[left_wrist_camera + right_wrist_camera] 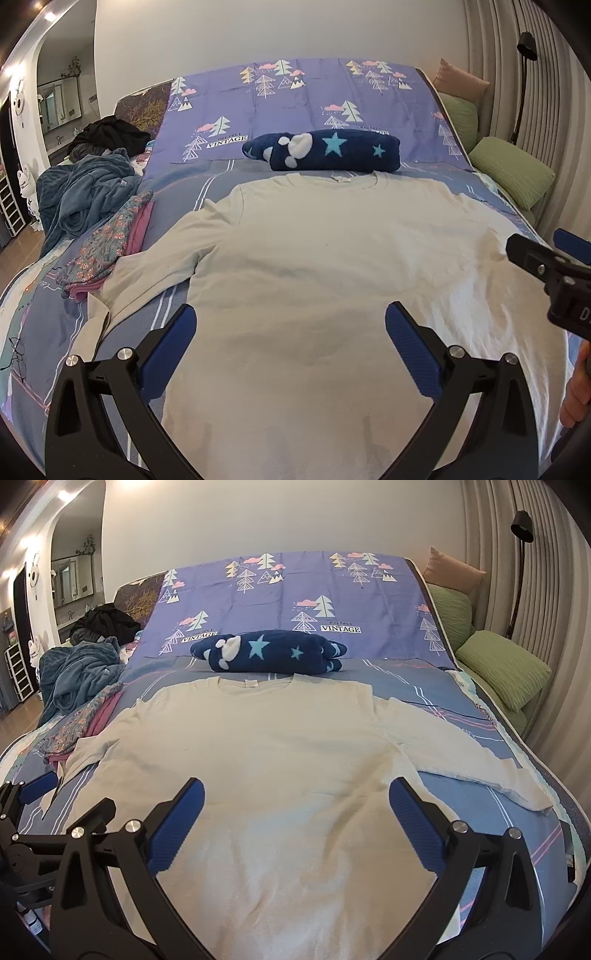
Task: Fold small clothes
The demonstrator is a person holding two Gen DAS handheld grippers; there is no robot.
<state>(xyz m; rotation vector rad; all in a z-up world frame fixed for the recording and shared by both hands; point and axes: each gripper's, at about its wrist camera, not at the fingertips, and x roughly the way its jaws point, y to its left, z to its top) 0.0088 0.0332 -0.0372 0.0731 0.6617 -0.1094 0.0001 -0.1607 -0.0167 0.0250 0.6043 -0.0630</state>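
In the left wrist view, a white long-sleeved shirt point(314, 266) lies spread flat on the bed point(48, 325), collar toward the far end and one sleeve angled out to the left. The left gripper point(290, 325) hovers over the shirt's lower body with its blue fingers point(170, 350) wide apart and holding nothing. Beyond the collar sits a rolled navy blanket with stars point(325, 149), and the purple sheet behind it carries tree prints and a label reading "VINTAGE" point(227, 142). The right gripper point(550, 258) enters from the right edge; whether its fingers are apart cannot be told here. In the right wrist view, the right gripper point(295, 805) hangs above the same shirt point(280, 746), fingers point(417, 830) spread wide and empty, and "VINTAGE" point(340, 628) reads twice on the sheet. Green pillows point(506, 668) rest along the right side.
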